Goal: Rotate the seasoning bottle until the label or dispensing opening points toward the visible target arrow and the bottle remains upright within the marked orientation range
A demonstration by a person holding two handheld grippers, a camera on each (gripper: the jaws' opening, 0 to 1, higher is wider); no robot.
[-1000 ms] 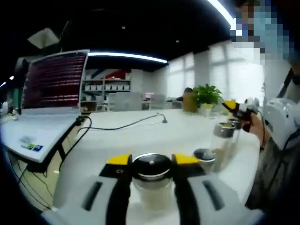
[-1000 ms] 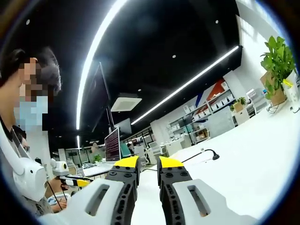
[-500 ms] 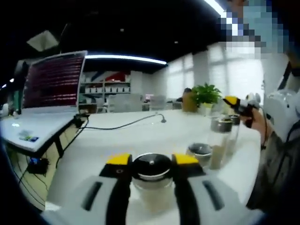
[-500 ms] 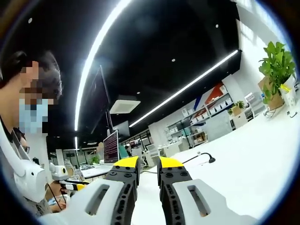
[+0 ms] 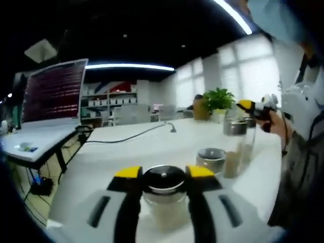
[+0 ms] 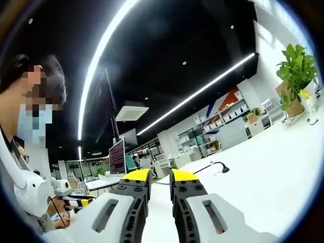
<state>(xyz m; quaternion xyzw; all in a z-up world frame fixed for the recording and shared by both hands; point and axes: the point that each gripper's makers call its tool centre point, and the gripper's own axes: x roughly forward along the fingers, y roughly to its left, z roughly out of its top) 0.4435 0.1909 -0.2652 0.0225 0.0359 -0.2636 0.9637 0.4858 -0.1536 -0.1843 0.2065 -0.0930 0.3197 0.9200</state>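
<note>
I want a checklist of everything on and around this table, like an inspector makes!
Surface: white table, long and mostly bare.
Job's things: jar with a metal lid, upright between the left tongs; no arrow or mark seen.
Clutter: shorter lidded jar and taller lidded bottle standing behind it, to the right.
Grippers: left tongs shut on the jar; right tongs nearly closed, holding nothing, lifted off the table.
Cables: black cable running across the table toward the monitor side.
Surroundings: lit monitor on a side desk, potted plant at the far end, shelves, ceiling light strips, a person at the right edge.
</note>
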